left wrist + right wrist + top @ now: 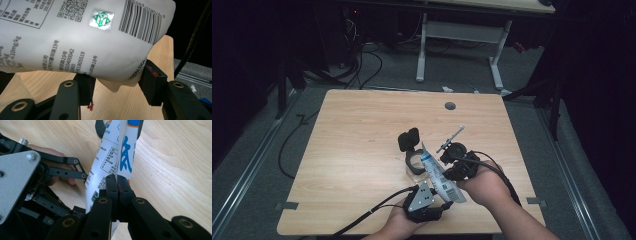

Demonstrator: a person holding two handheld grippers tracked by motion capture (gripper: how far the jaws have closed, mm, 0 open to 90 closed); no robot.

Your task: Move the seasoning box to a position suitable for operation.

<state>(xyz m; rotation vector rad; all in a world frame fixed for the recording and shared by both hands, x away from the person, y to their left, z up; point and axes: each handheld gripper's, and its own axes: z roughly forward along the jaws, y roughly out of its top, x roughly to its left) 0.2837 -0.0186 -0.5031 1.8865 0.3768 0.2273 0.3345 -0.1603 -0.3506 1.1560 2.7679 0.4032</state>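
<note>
Pouch [439,176] | right jaws clamp its edge, left jaws part-open around corner | wooden table [362,150], grey floor [402,72]

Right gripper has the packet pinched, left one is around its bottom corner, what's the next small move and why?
Probably close the left gripper the rest of the way on the packet. Its jaws straddle the bottom corner, but the right pad looks apart from it, while the right gripper is clamped on the packet's edge. Both need a firm hold before pulling or tearing.

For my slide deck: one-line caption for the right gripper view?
Right gripper shut on a printed white pouch above the wooden table.
</note>
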